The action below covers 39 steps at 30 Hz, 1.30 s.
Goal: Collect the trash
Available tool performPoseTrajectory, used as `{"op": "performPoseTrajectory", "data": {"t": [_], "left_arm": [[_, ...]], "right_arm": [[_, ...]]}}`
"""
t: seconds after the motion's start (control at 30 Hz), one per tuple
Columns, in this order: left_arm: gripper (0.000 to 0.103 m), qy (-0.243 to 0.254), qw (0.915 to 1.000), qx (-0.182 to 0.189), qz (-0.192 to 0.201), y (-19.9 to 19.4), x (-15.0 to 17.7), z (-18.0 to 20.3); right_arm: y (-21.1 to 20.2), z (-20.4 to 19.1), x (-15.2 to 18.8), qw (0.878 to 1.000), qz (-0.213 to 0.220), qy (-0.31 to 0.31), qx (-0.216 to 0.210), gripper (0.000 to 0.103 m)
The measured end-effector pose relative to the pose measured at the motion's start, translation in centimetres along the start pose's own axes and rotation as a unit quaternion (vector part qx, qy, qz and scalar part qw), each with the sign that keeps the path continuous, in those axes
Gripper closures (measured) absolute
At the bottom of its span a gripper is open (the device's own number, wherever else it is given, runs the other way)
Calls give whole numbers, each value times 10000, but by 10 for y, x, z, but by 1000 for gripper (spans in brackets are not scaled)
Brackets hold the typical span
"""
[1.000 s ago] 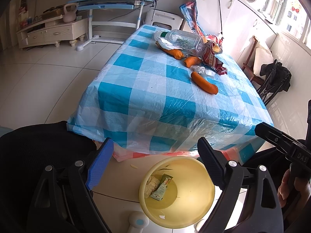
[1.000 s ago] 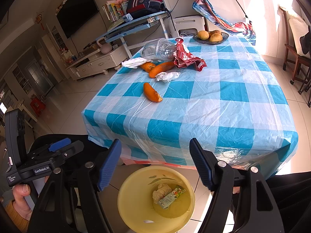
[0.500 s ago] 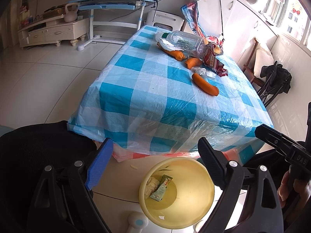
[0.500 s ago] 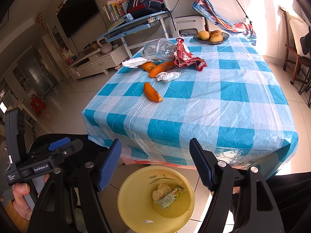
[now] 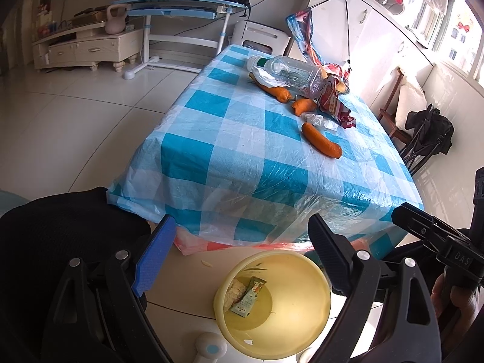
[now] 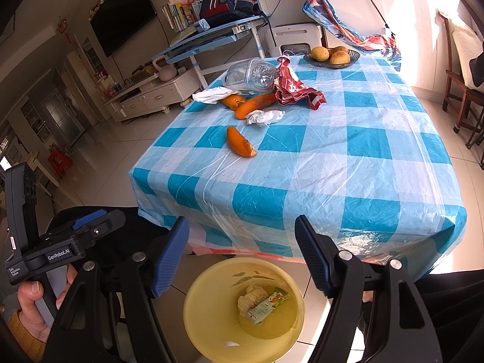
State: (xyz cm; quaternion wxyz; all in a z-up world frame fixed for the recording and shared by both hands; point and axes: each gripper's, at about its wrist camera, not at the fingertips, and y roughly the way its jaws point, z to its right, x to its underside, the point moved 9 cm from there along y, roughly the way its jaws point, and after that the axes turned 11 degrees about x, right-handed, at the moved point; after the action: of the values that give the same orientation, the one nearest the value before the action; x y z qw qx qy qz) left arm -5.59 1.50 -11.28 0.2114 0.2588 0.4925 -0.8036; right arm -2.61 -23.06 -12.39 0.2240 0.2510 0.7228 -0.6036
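Note:
A yellow bin [image 5: 302, 308] [image 6: 208, 326] stands on the floor at the table's near edge, holding a crumpled tissue [image 6: 249, 298] and a small green wrapper [image 6: 266, 305]. On the blue checked table lie orange peels [image 6: 240, 146] [image 5: 322, 145], a crumpled tissue [image 6: 264, 117], a white napkin [image 6: 211, 94], a clear plastic bottle [image 6: 251, 75] [image 5: 290, 71] and a red wrapper [image 6: 295, 89] [image 5: 334, 103]. My left gripper [image 5: 239, 254] and right gripper [image 6: 242, 254] are both open and empty, held above the bin, short of the table.
A bowl of fruit [image 6: 331, 56] stands at the table's far edge. A black chair [image 5: 54, 230] is at the lower left beside the bin. Wooden chairs [image 6: 462, 90] stand to the right. A desk [image 6: 211, 37] and a TV cabinet [image 6: 145, 96] are behind the table.
Both grippers stay open above the bin. The left wrist view has shifted very slightly; nothing on the table has moved.

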Motion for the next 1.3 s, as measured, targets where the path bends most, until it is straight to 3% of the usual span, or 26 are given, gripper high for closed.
{"op": "performPoseTrajectory", "data": {"t": [0.27,0.5,0.63,0.83,1.13,1.2,1.27,1.3], "left_arm": [[17,-228,9994,108,253,-8,-26,-9],[17,-198,9993,181,260,19,-77,-6],[17,-392,9983,338,255,47,-113,-3],[17,-897,9949,445,146,104,-157,-6],[17,-1622,9861,367,-62,177,-189,-22],[24,-1645,9857,357,-120,186,-192,-22],[38,-1602,9860,389,-264,195,-194,-19],[52,-1564,9864,396,-324,197,-194,-19]], "right_arm": [[7,-15,-14,9995,-17,-324,-61,33],[37,-24,-40,9974,-139,-709,-32,33],[63,-33,-54,9947,-197,-1011,38,35],[87,-39,-60,9906,-196,-1348,132,47],[99,-36,-59,9889,-264,-1451,181,60],[100,-34,-60,9893,-264,-1420,179,61],[101,-34,-62,9894,-256,-1413,204,66],[102,-34,-62,9894,-247,-1411,222,69]]}}
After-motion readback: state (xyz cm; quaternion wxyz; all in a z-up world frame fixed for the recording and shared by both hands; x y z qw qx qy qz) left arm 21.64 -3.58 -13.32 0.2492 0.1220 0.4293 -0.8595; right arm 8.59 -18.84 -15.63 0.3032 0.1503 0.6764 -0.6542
